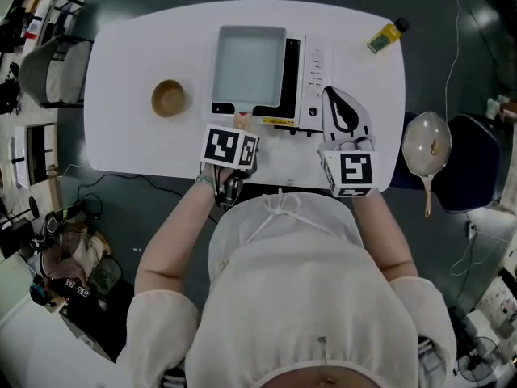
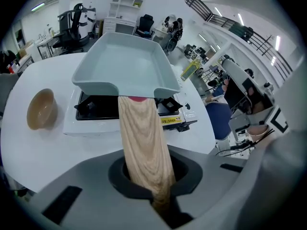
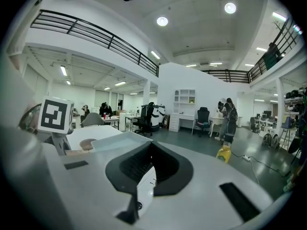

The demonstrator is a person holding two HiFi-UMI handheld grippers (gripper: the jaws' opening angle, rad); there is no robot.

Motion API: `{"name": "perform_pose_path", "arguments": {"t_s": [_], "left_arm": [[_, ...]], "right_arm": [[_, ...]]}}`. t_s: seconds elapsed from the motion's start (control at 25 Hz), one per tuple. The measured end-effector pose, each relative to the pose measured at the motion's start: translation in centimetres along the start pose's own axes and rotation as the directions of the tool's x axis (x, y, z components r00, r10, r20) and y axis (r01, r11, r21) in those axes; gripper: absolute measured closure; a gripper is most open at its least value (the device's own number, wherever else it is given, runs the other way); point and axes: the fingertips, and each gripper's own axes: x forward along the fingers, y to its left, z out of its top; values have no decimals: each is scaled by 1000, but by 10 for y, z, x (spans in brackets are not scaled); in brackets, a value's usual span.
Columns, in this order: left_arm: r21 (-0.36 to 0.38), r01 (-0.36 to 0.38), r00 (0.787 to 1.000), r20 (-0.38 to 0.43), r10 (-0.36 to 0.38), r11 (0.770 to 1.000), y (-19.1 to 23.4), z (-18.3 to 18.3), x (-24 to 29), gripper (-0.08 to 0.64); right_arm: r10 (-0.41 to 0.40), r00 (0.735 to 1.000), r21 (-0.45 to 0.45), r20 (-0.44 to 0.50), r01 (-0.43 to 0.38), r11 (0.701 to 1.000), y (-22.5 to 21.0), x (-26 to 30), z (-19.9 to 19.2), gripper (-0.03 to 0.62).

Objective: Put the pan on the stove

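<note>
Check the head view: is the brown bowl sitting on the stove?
No, the brown bowl sits on the white table, left of the stove and apart from it.

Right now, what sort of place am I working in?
Likely an open-plan office or lab, not a kitchen: black swivel office chairs, a black-railed mezzanine, and the white portable stove sits on a plain white table.

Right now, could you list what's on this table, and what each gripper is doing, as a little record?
table: white
stove: white, mid-table
pan: grey, rectangular, over the stove's burner
pan handle: wooden, on the pan's near side
left gripper: shut on the pan handle
right gripper: shut, empty, by the stove's right end
bowl: tan, left of the stove
bottle: yellow, far right corner
</note>
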Motion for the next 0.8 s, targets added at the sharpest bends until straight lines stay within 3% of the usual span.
{"name": "perform_pose_path", "arguments": {"t_s": [0.12, 0.28, 0.4, 0.68, 0.8], "left_arm": [[8, 30, 1000, -7, -29, 1000, -4, 1, -4, 493], [58, 15, 1000, 25, -17, 998, -6, 7, -8, 353], [32, 37, 998, 49, -38, 999, -10, 10, -12, 291], [12, 7, 998, 66, -8, 1000, -9, 11, -32, 250], [20, -46, 992, 120, 43, 999, 0, 17, -44, 239]], "right_arm": [[3, 1000, -5, -5, -3, 1000, 1, 0, 1, 588], [-2, 1000, -9, -11, 2, 1000, 0, -1, 0, 588], [-7, 1000, -10, -14, 6, 1000, 0, -3, 2, 588], [-23, 1000, -28, -4, 23, 999, 4, -6, 10, 588], [-24, 1000, -36, 7, 24, 999, 12, -7, 15, 588]]}}
